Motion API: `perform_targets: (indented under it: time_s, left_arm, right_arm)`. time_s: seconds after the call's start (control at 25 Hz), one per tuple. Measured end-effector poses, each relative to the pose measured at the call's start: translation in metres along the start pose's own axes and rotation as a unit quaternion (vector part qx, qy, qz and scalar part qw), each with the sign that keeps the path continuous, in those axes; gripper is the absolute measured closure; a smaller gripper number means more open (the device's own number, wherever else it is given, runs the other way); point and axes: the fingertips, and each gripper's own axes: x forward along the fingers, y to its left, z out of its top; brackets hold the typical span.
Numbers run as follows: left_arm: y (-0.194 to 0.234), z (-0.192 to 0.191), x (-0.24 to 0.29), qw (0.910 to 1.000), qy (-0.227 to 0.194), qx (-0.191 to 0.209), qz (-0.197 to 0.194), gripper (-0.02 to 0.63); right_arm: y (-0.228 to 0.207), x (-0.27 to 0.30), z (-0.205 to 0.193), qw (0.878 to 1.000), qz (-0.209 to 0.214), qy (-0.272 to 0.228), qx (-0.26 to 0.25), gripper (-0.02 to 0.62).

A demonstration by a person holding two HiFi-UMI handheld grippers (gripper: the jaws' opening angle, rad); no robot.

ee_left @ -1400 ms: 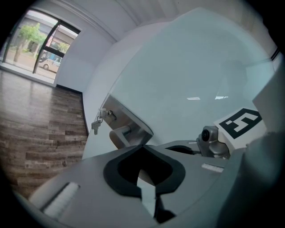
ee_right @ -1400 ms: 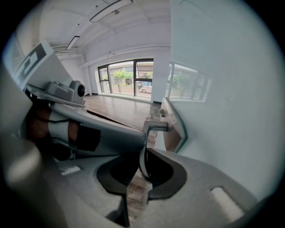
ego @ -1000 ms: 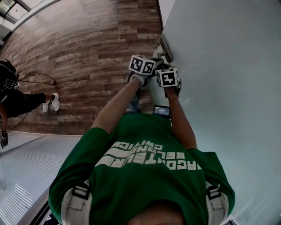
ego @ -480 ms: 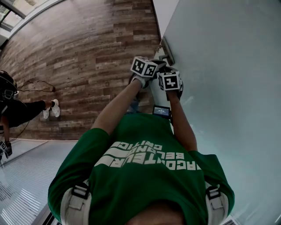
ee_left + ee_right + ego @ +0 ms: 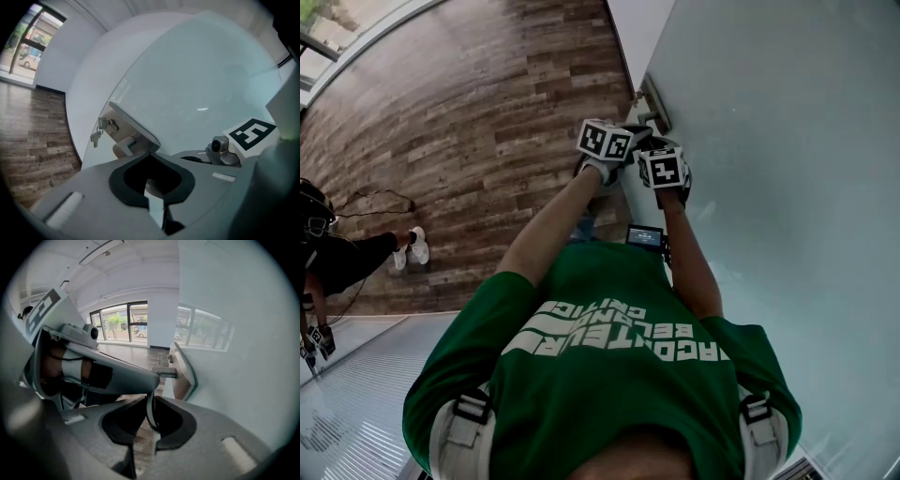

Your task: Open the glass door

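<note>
The frosted glass door fills the right of the head view; its metal lock plate sits on the near edge. In the left gripper view, keys hang from the lock plate, and the lever handle runs from it into my left gripper, which is shut on it. In the right gripper view, the handle's spindle juts from the plate. My right gripper is shut on the thin lever strip, just below the left gripper. Both grippers are side by side at the handle.
Wood-plank floor spreads to the left of the door. Another person in white shoes stands at the far left by a loose cable. A ribbed mat lies lower left. A white wall meets the door's edge.
Both grippers stay together on the handle and have shifted only slightly. The view has turned a little, so the other person sits lower in the frame.
</note>
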Motion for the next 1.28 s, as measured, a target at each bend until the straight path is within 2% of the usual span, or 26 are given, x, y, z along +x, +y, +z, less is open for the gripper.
perform_targets:
  time_s: [0.24,0.48,0.88,1.08,1.28]
  left_arm:
    - [0.004,-0.006,0.008,0.9998,0.002,-0.017,-0.013,0.592]
    - [0.002,-0.004,0.018,0.9999,0.01,-0.001,-0.006,0.591]
    - [-0.005,-0.001,0.03,0.9992,0.026,-0.003,-0.03,0.592]
    - [-0.004,0.001,0.034,0.9994,0.022,-0.001,-0.027,0.592]
    - [-0.006,0.001,0.036,0.9993,0.025,0.001,-0.029,0.592]
  right_arm:
    - [-0.016,0.0,-0.006,1.0,-0.012,-0.003,0.01,0.546]
    - [-0.024,0.0,-0.007,1.0,-0.014,-0.001,0.013,0.546]
    - [-0.04,-0.002,-0.022,0.999,-0.029,0.027,0.034,0.545]
    - [-0.042,-0.002,-0.008,0.999,-0.032,0.002,0.018,0.545]
    - [-0.044,-0.003,-0.012,0.999,-0.04,0.001,0.02,0.545]
